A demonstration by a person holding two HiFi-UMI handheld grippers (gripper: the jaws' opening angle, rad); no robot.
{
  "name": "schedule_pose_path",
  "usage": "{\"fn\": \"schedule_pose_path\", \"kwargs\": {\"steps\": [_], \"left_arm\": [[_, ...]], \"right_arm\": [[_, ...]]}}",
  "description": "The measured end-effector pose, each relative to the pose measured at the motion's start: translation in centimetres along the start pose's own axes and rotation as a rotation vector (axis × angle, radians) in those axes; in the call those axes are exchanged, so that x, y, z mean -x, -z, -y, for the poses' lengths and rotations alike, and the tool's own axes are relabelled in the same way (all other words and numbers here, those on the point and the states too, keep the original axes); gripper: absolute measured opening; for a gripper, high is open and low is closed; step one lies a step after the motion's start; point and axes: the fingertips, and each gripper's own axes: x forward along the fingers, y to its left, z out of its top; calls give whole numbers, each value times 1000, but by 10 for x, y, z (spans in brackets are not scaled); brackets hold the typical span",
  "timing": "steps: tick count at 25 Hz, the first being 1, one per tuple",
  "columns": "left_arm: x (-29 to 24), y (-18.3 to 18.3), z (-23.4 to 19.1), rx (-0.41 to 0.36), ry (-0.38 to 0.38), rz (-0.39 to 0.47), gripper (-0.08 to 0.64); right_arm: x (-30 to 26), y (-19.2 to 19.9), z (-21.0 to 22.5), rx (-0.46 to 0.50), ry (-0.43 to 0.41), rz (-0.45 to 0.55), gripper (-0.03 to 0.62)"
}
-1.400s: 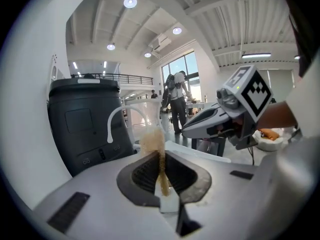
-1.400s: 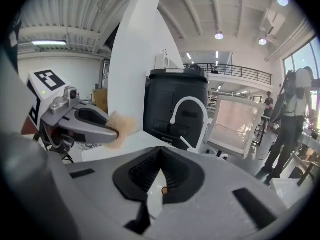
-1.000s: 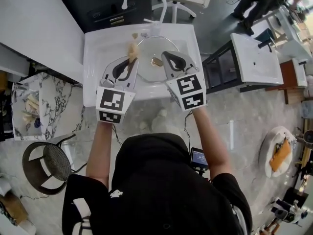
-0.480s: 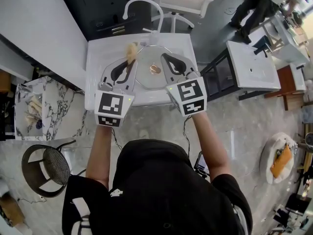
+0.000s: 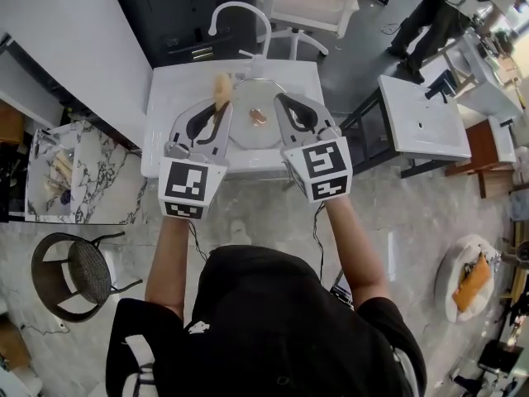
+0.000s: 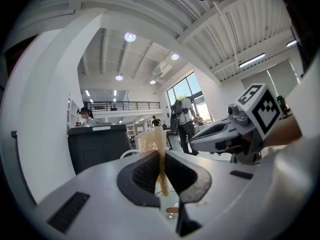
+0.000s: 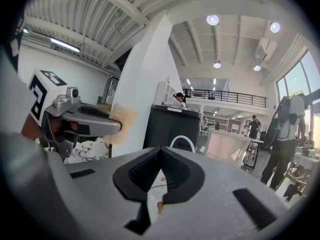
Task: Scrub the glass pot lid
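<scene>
Head view, sink station. Glass pot lid [image 5: 248, 129]: flat in the centre of the sink [image 5: 165, 89], unheld. Left gripper [image 5: 218, 104]: clamped on sponge [image 5: 221, 84], over the lid's left edge. Right gripper [image 5: 283, 104]: jaws together, empty, over the lid's right edge. Likely hazards: unsteadied lid skating toward the sink's rim under scrubbing; thinly pinched sponge folding or slipping free.

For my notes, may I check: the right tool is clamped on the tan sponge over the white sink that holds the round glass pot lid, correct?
Not quite: the left gripper view shows the left tool clamped on the tan sponge; the right tool is shut and empty. It is indeed over the white sink that holds the round glass pot lid.
</scene>
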Motion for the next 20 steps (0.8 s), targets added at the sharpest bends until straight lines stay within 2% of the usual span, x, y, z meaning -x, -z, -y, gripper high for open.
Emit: {"fn": "schedule_pose_path", "kwargs": {"steps": [7,20], "left_arm": [[26,-15,24,-1,-35,15,18],[52,-27,61,-6,-36,26,18]], "right_arm": [[39,-8,-7,-2,2,32,-2],[80,-9,-19,-7,-11,55,-2]]}}
